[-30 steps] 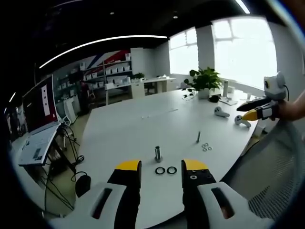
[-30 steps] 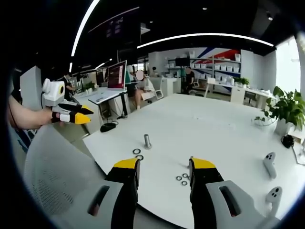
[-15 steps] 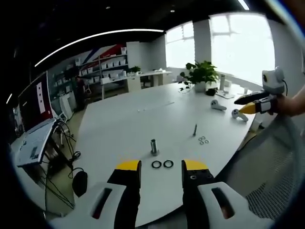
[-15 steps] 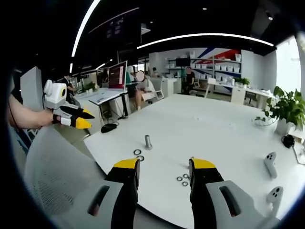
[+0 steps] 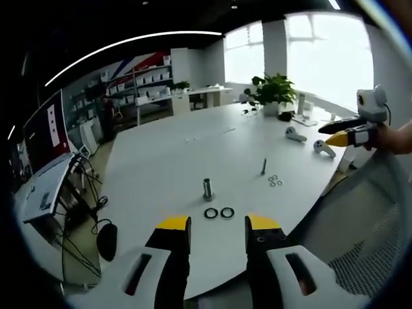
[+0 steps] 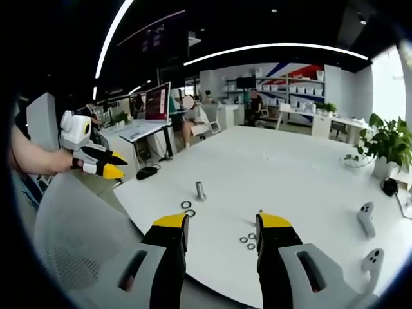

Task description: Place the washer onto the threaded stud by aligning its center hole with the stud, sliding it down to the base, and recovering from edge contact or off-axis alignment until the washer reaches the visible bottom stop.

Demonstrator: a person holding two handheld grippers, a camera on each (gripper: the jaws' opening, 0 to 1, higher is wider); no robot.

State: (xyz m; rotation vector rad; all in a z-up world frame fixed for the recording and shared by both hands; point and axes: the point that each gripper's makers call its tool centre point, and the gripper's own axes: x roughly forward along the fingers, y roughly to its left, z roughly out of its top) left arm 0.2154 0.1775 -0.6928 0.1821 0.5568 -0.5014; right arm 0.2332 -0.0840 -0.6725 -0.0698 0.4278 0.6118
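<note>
A short threaded stud (image 5: pixel 207 188) stands upright on the white table (image 5: pixel 161 174), with two dark washers (image 5: pixel 219 212) lying flat just in front of it. My left gripper (image 5: pixel 218 225) hovers open and empty near the table's edge, short of the washers. From the other side the stud (image 6: pixel 200 190) and the two washers (image 6: pixel 188 208) sit ahead and left of my right gripper (image 6: pixel 222 223), which is open and holds nothing. Each gripper appears in the other's picture, held in a hand off the table: the right gripper (image 5: pixel 351 132) and the left gripper (image 6: pixel 100 164).
A thin bolt (image 5: pixel 263 167) stands by several small washers (image 5: pixel 275 181), also lying near my right jaws as small washers (image 6: pixel 248 241). Two white controllers (image 5: pixel 308 140) and a potted plant (image 5: pixel 275 96) sit further back. A mesh chair (image 5: pixel 367 225) stands by the table; a laptop (image 5: pixel 45 187) is on a side desk.
Both views have drifted slightly with the hands. The stud and washers lie where they were, and both grippers stay open and empty.
</note>
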